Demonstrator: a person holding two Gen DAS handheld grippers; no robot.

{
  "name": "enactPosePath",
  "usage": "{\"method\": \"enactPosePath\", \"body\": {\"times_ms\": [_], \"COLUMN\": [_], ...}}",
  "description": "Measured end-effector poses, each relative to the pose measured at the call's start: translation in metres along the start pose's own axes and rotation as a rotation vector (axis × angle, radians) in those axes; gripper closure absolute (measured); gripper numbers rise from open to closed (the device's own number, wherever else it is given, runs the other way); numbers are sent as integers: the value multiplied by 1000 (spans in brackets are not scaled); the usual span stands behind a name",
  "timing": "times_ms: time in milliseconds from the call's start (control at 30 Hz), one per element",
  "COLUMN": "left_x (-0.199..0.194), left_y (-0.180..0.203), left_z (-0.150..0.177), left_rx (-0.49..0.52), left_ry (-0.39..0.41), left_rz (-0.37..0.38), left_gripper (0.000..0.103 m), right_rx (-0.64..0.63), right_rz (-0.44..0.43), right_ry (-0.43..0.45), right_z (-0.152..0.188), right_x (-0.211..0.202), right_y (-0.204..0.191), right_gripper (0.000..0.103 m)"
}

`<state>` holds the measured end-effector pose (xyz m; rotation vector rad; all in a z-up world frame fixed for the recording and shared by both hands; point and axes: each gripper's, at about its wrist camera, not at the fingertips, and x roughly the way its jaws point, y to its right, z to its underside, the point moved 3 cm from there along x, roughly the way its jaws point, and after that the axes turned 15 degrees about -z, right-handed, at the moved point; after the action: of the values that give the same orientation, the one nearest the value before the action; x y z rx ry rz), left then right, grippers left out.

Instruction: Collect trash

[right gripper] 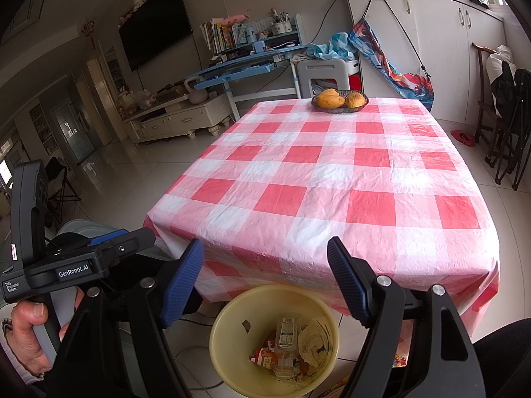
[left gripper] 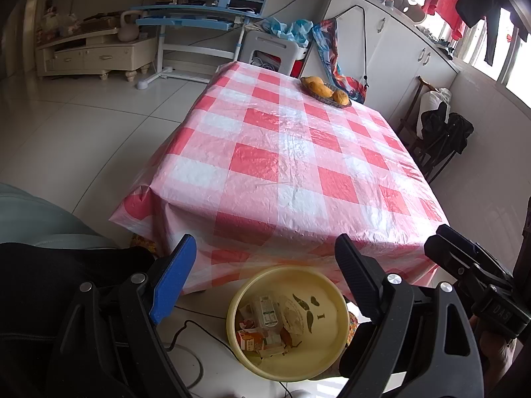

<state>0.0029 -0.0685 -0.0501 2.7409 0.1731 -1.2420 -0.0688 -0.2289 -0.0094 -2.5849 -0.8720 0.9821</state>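
The room is a tiled living space with pale glossy floor tiles [right gripper: 139, 179]. A wall-mounted television [right gripper: 156, 23] hangs above a cream low cabinet [right gripper: 179, 117], and a blue study desk [right gripper: 245, 63] loaded with books and pen pots stands at the far wall. White cupboards [right gripper: 431, 49] run along the right side, with a dark wooden chair [right gripper: 504, 126] draped in clothing beside them.

The table [right gripper: 332, 179] fills the centre, covered by a red and white checked plastic cloth that hangs over its near edge. A dark bowl of yellow fruit [right gripper: 340, 100] sits at the far end of the table; the rest of the cloth carries nothing.

On the floor, just beside the table's near edge, stands a yellow bin [right gripper: 232, 374]. The trash [right gripper: 292, 345] lies inside it: crumpled tissue, a clear plastic pack and orange-printed wrappers.

The left gripper [left gripper: 265, 275] is angled down over the bin, its jaws spread wide with nothing between them. The right gripper [right gripper: 265, 277] is angled down likewise, jaws apart and gripping nothing. In the right wrist view a hand [right gripper: 30, 338] clasps the handle of the left tool at the lower left.
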Motion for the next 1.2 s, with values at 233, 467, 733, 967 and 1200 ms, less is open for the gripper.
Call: {"method": "enactPosePath", "body": {"times_ms": [233, 467, 733, 967, 1200], "left_x": [-1, 0, 2, 2, 2], "left_y": [-1, -1, -1, -2, -2], "left_z": [-2, -1, -1, -1, -1], "left_rx": [-5, -6, -7, -11, -15], "left_ry": [3, 2, 3, 4, 4], "left_rz": [0, -4, -12, -13, -16], "left_gripper": [21, 20, 20, 20, 20], "right_rx": [-1, -4, -4, -5, -6], "right_rz": [1, 2, 2, 2, 0], "right_ry": [-2, -8, -9, -9, -9], "right_z": [0, -3, -3, -3, -3], "right_x": [1, 1, 1, 2, 2], "right_y": [0, 1, 1, 1, 1], "right_gripper": [29, 29, 29, 29, 29]}}
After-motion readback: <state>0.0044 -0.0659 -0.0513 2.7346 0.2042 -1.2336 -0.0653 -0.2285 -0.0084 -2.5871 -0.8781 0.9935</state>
